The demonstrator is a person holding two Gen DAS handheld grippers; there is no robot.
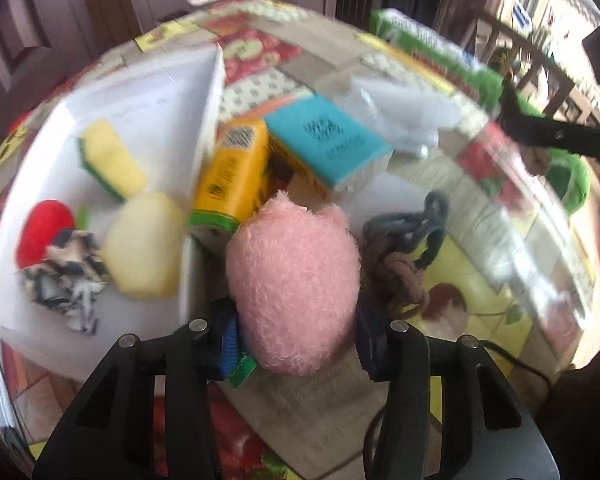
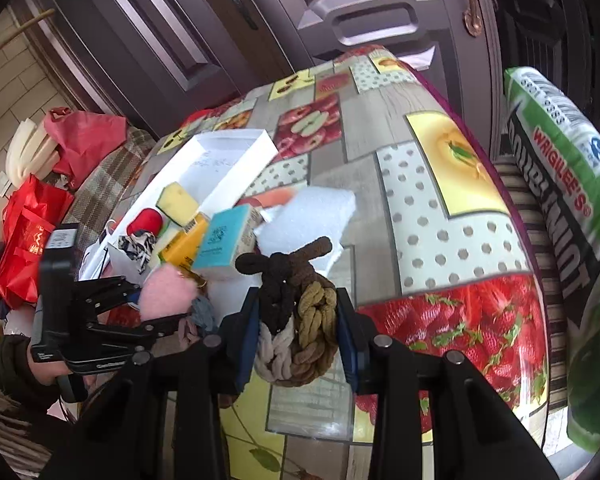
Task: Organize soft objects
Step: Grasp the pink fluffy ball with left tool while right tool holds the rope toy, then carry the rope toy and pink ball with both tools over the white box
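Note:
My left gripper (image 1: 296,336) is shut on a pink plush toy (image 1: 292,284) and holds it just right of a white box (image 1: 148,92); the toy also shows in the right wrist view (image 2: 166,292). The box holds a yellow-green sponge (image 1: 110,158), a pale yellow sponge (image 1: 144,246), a red plush (image 1: 44,228) and a black-and-white cloth (image 1: 66,276). My right gripper (image 2: 298,320) is shut on a braided brown, tan and cream yarn piece (image 2: 298,320). A grey-brown knotted rope (image 1: 404,248) lies right of the pink toy.
An orange carton (image 1: 232,172) and a teal-topped box (image 1: 328,140) lean beside the white box. White foam (image 2: 312,216) lies behind them. A green Wrigley's pack (image 2: 560,184) stands at the right. The table has a fruit-print cloth (image 2: 440,208). Red bags (image 2: 32,236) sit left.

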